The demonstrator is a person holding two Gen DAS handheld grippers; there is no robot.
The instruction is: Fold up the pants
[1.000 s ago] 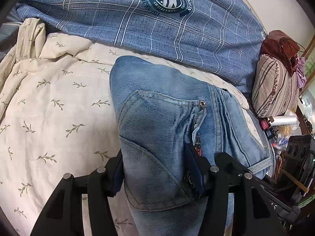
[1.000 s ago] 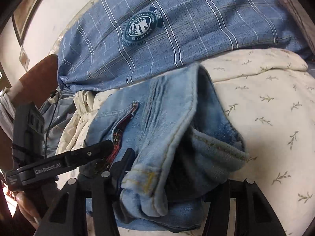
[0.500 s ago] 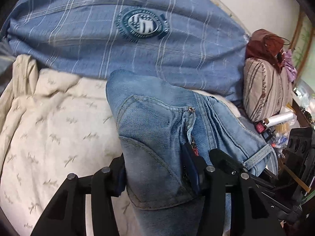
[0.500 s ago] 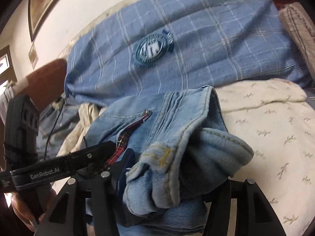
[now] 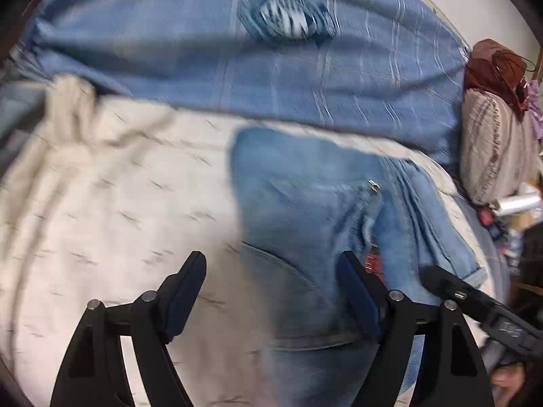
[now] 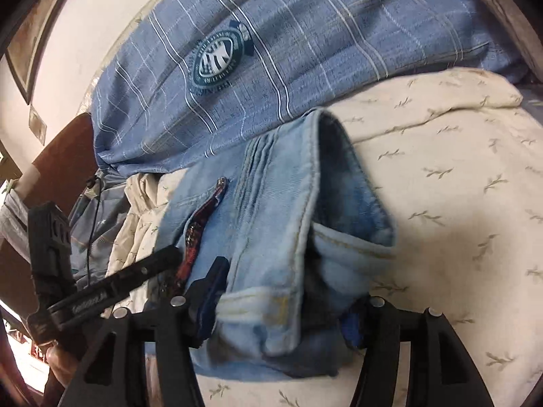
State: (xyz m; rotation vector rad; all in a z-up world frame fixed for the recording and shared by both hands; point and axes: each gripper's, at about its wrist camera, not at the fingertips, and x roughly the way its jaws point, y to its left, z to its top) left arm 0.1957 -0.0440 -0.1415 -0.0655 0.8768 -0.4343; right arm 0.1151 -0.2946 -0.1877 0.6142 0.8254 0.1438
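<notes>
Light blue jeans [image 5: 305, 224] lie folded in a bundle on a cream leaf-print sheet [image 5: 112, 210]. My left gripper [image 5: 271, 291] is open; its left finger stands clear over the sheet and its right finger rests against the denim by the zip. In the right wrist view the jeans [image 6: 281, 224] show a thick folded waistband edge. My right gripper [image 6: 285, 302] is wide around that bundle, with the denim bulging between its fingers. The left gripper's finger [image 6: 135, 274] reaches in from the left beside the zip.
A blue plaid blanket with a round badge [image 5: 271, 68] lies behind the jeans. A striped pillow [image 5: 492, 149] and small clutter [image 5: 516, 203] sit at the right. A dark wooden headboard [image 6: 57, 156] is at the left in the right wrist view.
My left gripper has opened and let go of the jeans, its left finger now off the cloth. The jeans have dropped back onto the sheet. The left view is blurred by motion.
</notes>
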